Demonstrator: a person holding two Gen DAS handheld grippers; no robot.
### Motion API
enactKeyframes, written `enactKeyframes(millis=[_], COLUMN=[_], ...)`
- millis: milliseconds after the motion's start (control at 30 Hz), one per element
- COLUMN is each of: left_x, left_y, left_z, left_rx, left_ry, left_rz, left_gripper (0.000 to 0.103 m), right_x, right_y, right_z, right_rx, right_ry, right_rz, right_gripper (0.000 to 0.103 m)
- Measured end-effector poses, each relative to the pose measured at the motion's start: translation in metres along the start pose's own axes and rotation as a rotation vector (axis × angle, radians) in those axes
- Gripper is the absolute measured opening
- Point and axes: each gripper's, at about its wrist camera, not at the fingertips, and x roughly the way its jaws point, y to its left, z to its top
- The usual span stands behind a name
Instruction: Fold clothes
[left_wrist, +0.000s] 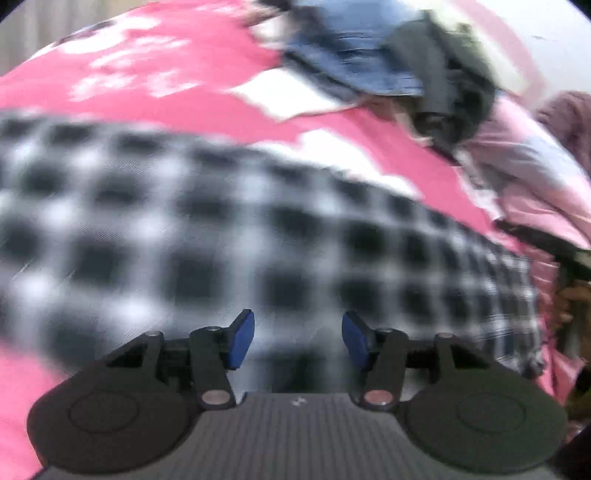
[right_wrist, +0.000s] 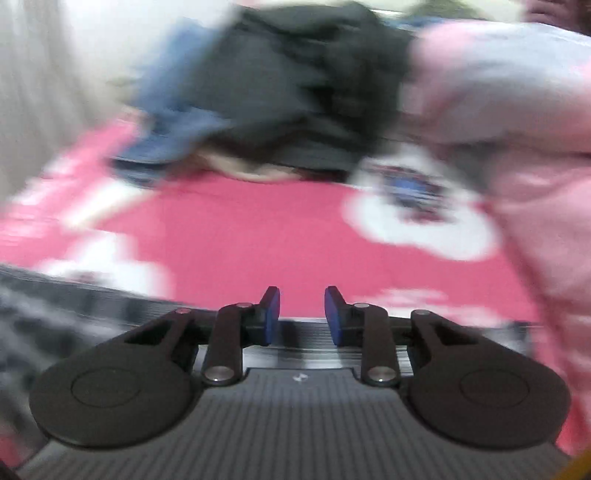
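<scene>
A: Plainly, the black-and-white checked shirt (left_wrist: 240, 221) is shown in full only by the left wrist view, where it is spread across the pink patterned cover (left_wrist: 184, 66) and fills the middle of the frame, heavily blurred.

B: And the left gripper (left_wrist: 297, 341)?

A: It is seen hovering over the checked cloth with its blue pads (left_wrist: 242, 341) set apart; nothing is caught between them, so the fingers are released.

B: What is given by the right wrist view that is missing from the other?

A: A white patch with a blue and red emblem (right_wrist: 417, 195) on the cover is seen there, and the pale pink garment (right_wrist: 517, 129) is shown large at the right edge. Only a dark checked strip (right_wrist: 74, 295) of the shirt is caught at the lower left.

B: The right gripper (right_wrist: 302, 317)?

A: Its pads (right_wrist: 271, 314) are held a narrow gap apart, with no cloth pinched; the fingers are released too.

B: Are any containers seen?

A: None can be made out. A heap of clothes is shown in both views at the far side: a blue denim piece (left_wrist: 351, 55) to the left, a black garment (left_wrist: 443, 74) beside it, the pale pink one to the right.
</scene>
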Motion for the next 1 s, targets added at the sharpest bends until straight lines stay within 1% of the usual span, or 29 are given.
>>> enactKeyframes(millis=[33, 100, 167, 200, 267, 300, 367, 400, 500, 567, 633, 667, 733, 800, 867, 933, 1000], left_x=[-0.001, -0.006, -0.017, -0.024, -0.040, -0.047, -0.061, -0.068, -0.092, -0.099, -0.105, -0.107, -0.116, -0.124, -0.131, -0.131, -0.129], left_y=[0.005, 0.016, 0.022, 0.023, 0.024, 0.025, 0.033, 0.037, 0.061, 0.079, 0.102, 0.113, 0.133, 0.152, 0.171, 0.190, 0.208], left_z=[-0.005, -0.017, -0.020, -0.021, -0.021, -0.021, -0.026, -0.026, -0.033, -0.036, -0.039, -0.040, -0.039, -0.038, -0.037, -0.033, -0.029], left_rx=[-0.033, -0.117, -0.200, -0.219, -0.218, -0.222, -0.264, -0.291, -0.385, -0.446, -0.516, -0.546, -0.582, -0.614, -0.646, -0.668, -0.690], left_ry=[0.021, 0.022, 0.002, -0.008, -0.039, -0.056, -0.091, -0.112, -0.193, -0.239, -0.262, -0.271, -0.293, -0.321, -0.349, -0.379, -0.410], left_rz=[0.024, 0.053, 0.066, 0.086, 0.136, 0.158, 0.188, 0.209, 0.307, 0.363, 0.378, 0.380, 0.390, 0.382, 0.370, 0.361, 0.353], left_gripper=[0.054, 0.052, 0.052, 0.052, 0.054, 0.054, 0.054, 0.054, 0.054, 0.053, 0.051, 0.051, 0.051, 0.051, 0.052, 0.052, 0.052], right_x=[0.002, 0.008, 0.015, 0.015, 0.015, 0.017, 0.030, 0.037, 0.055, 0.063, 0.067, 0.068, 0.078, 0.093, 0.123, 0.164, 0.181], right_y=[0.016, 0.043, 0.070, 0.080, 0.094, 0.103, 0.133, 0.150, 0.213, 0.260, 0.306, 0.324, 0.357, 0.388, 0.409, 0.426, 0.429], right_z=[0.000, -0.006, -0.012, -0.010, 0.002, 0.009, 0.015, 0.016, 0.013, 0.011, 0.010, 0.011, 0.013, 0.016, 0.016, 0.015, 0.027], right_rx=[-0.032, -0.099, -0.155, -0.169, -0.181, -0.195, -0.249, -0.285, -0.393, -0.499, -0.621, -0.663, -0.737, -0.803, -0.828, -0.825, -0.744], right_ry=[-0.008, -0.005, 0.008, 0.004, -0.023, -0.023, 0.008, 0.038, 0.120, 0.136, 0.127, 0.117, 0.113, 0.106, 0.124, 0.167, 0.212], right_rz=[0.073, 0.185, 0.234, 0.281, 0.383, 0.444, 0.572, 0.613, 0.787, 0.864, 0.910, 0.935, 0.948, 0.962, 0.923, 0.857, 0.892], right_gripper=[0.026, 0.026, 0.026, 0.026, 0.026, 0.026, 0.026, 0.026, 0.026, 0.025, 0.025, 0.025, 0.025, 0.025, 0.025, 0.024, 0.024])
